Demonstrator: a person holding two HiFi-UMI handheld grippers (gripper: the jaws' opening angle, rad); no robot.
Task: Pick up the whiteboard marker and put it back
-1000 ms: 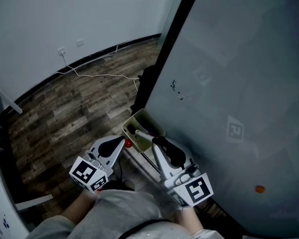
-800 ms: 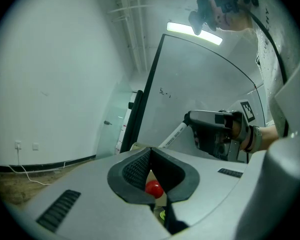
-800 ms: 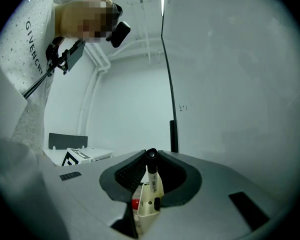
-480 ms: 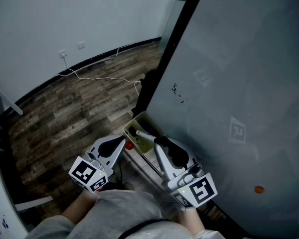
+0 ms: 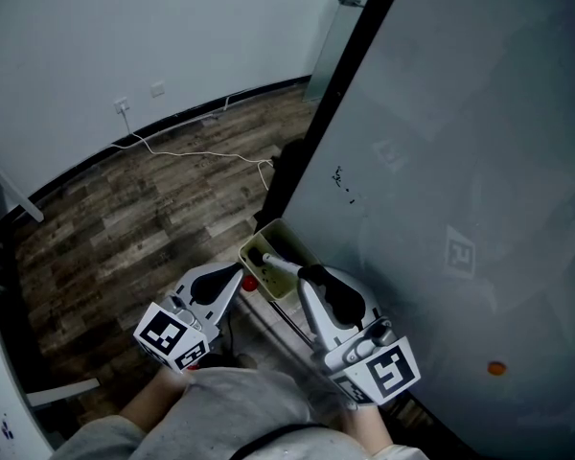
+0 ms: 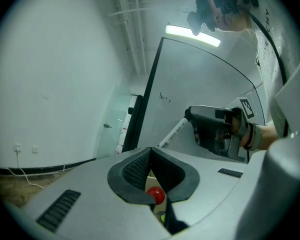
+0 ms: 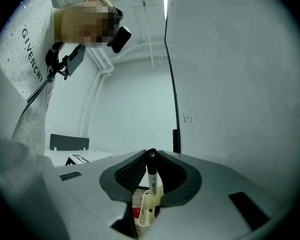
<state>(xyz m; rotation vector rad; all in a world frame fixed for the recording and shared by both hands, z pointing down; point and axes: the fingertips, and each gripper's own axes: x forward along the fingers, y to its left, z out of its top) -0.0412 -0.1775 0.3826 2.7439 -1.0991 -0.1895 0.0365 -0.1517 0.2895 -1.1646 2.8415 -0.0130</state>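
From above | whiteboard [image 5: 460,161]: its black edge [image 5: 337,103] now leans a shade further right at the top, the whole scene having slid slightly | right claw [image 5: 297,274]: its marker cube [image 5: 381,372] has dropped a touch toward the lower right | whiteboard marker [image 5: 274,263] and yellow tray [image 5: 292,241]: drifted slightly the same way

The whiteboard marker [image 7: 152,178], a white printed barrel with a black cap, sits lower centre, clamped in the right tool [image 7: 150,157], over the pale holder [image 5: 289,237].
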